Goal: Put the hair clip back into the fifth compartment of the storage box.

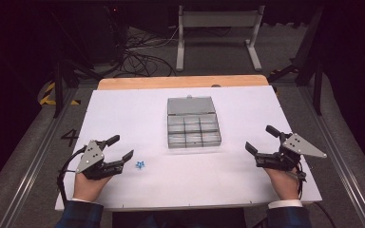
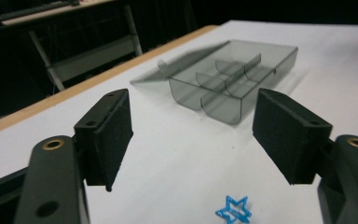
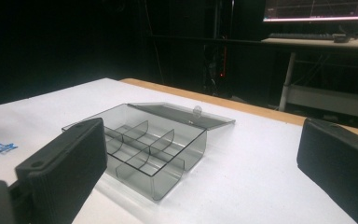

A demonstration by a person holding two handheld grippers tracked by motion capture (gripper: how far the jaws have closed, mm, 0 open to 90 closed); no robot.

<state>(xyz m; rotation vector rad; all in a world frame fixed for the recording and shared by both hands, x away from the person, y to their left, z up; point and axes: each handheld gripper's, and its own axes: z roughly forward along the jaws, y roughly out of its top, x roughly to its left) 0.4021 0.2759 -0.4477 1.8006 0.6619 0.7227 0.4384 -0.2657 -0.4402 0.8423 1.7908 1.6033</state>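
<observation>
A small blue star-shaped piece (image 1: 140,165) lies flat on the white table sheet, just right of my left gripper (image 1: 121,147). That gripper is open, its jaws wide apart with nothing between them; the star (image 2: 233,210) shows low between and ahead of the jaws in the left gripper view. A clear grey compartment box (image 1: 193,128) with its lid folded back sits at the table's middle. My right gripper (image 1: 261,138) rests near the right edge, open and empty, pointing toward the box (image 3: 142,147). The star (image 3: 3,147) appears far left in the right gripper view.
The white sheet (image 1: 123,109) covers a wooden table whose far edge (image 1: 180,81) shows. Beyond it, a metal stand (image 1: 216,35) and cables lie on the floor. The box (image 2: 223,77) has several empty compartments.
</observation>
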